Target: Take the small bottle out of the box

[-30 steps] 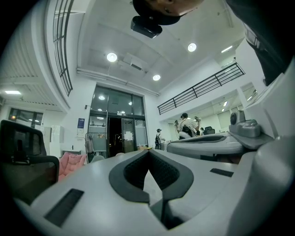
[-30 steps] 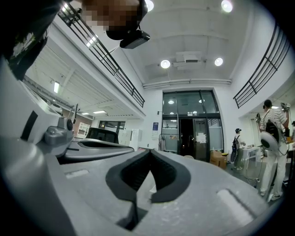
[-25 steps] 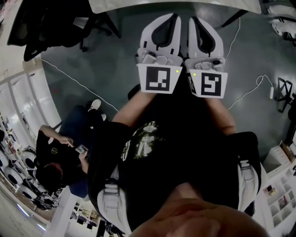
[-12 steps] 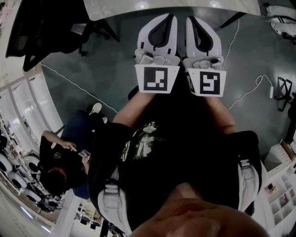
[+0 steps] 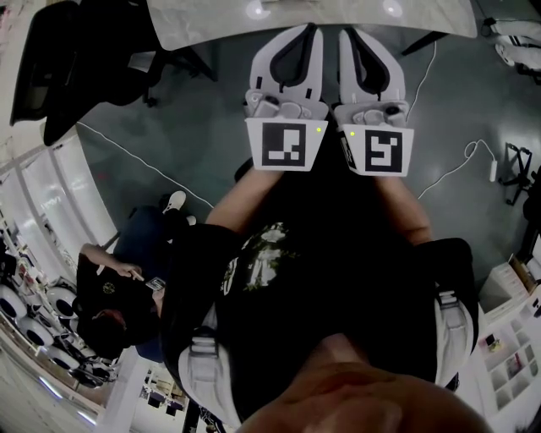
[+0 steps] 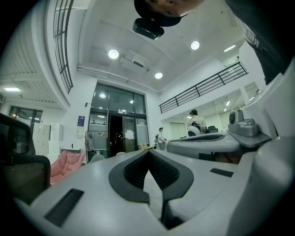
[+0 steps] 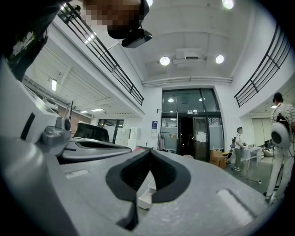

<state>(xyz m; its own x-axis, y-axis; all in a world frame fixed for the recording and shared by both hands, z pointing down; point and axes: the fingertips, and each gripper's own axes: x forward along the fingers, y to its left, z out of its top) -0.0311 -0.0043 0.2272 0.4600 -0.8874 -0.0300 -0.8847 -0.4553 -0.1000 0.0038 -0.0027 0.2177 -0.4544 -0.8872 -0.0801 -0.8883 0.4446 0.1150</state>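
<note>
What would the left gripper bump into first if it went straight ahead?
Probably the pale table just ahead of the left gripper, though it is unclear whether it would pass above it.

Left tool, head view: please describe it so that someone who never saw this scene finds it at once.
Start at the pale table edge along the top. Below its middle, two white tools point toward it side by side. The left tool is the one on the side of the black chair, not the right tool beside it.
</note>
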